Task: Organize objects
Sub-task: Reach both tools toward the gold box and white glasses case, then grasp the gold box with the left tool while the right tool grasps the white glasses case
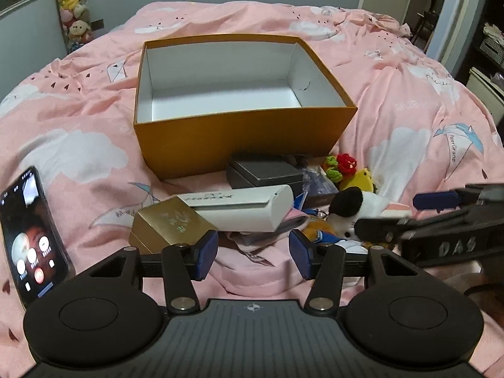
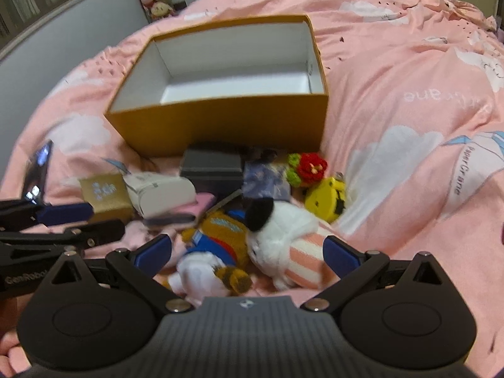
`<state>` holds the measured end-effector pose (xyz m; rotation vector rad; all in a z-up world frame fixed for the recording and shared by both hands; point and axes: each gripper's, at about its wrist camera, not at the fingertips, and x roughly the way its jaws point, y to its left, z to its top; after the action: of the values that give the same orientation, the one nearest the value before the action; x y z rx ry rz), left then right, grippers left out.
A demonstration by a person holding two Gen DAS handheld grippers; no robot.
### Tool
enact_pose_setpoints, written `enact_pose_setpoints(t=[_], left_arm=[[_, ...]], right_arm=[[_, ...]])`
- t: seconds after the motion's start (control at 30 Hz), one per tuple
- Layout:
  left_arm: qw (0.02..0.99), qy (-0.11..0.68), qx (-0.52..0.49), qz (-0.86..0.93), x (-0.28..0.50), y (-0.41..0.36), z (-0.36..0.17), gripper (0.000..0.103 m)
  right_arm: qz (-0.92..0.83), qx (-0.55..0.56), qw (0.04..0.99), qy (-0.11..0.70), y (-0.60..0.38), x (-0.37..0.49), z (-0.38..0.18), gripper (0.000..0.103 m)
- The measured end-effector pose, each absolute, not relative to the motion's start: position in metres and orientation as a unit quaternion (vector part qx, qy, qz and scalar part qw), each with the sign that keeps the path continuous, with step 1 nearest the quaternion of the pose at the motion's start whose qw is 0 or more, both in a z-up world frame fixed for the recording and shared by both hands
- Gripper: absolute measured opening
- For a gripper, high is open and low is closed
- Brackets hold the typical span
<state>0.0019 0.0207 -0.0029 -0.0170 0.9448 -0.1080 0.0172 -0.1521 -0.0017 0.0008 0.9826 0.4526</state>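
An open orange box [image 1: 239, 138] [image 2: 220, 123] with a white, empty inside stands on the pink bed. A heap lies before it: a grey box [image 1: 267, 173], a white case [image 1: 245, 208], a gold box [image 1: 170, 223], a red crochet flower [image 2: 310, 165] and a yellow toy [image 2: 327, 197]. My left gripper [image 1: 253, 249] hovers open over bare sheet just short of the white case. My right gripper [image 2: 247, 252] stands wide open, with a white plush with a black ear [image 2: 277, 230] and a brown plush [image 2: 220, 236] between its pads, untouched.
A lit phone [image 1: 28, 236] leans at the left edge. The pink quilt [image 1: 409, 110] is rumpled around the box. Stuffed toys [image 1: 72, 3] hang on the far wall. Each gripper shows in the other's view, the right gripper [image 1: 387, 214] and the left gripper [image 2: 107, 219].
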Motion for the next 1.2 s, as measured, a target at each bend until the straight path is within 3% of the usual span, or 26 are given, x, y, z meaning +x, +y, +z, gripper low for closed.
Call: enact_pose_setpoints(t=[0.17, 0.27, 0.37, 0.57, 0.8, 1.0, 1.2], left_arm=[[0.885, 0.46, 0.026, -0.07, 0.011, 0.03, 0.003, 0.062], [0.88, 0.472, 0.019, -0.052, 0.02, 0.046, 0.004, 0.063], [0.873, 0.484, 0.014, -0.06, 0.031, 0.062, 0.005, 0.077], [0.841, 0.527, 0.075, -0.1, 0.051, 0.069, 0.0, 0.086], [0.79, 0.602, 0.023, -0.114, 0.089, 0.093, -0.02, 0.087], [0.759, 0.611, 0.13, -0.186, 0.09, 0.07, -0.023, 0.087], [0.727, 0.628, 0.174, -0.216, 0.099, 0.062, -0.038, 0.089]], right_arm=[[0.241, -0.013, 0.846, 0.475, -0.142, 0.039, 0.001, 0.102], [0.272, -0.029, 0.829, 0.487, -0.127, 0.051, 0.0, 0.09], [0.312, -0.046, 0.807, 0.499, -0.108, 0.063, 0.0, 0.088], [0.365, -0.101, 0.767, 0.517, -0.062, 0.091, 0.001, 0.087], [0.424, -0.163, 0.706, 0.544, -0.015, 0.119, -0.006, 0.074], [0.46, -0.214, 0.65, 0.566, 0.021, 0.139, -0.017, 0.073], [0.479, -0.247, 0.593, 0.599, 0.051, 0.15, -0.038, 0.071]])
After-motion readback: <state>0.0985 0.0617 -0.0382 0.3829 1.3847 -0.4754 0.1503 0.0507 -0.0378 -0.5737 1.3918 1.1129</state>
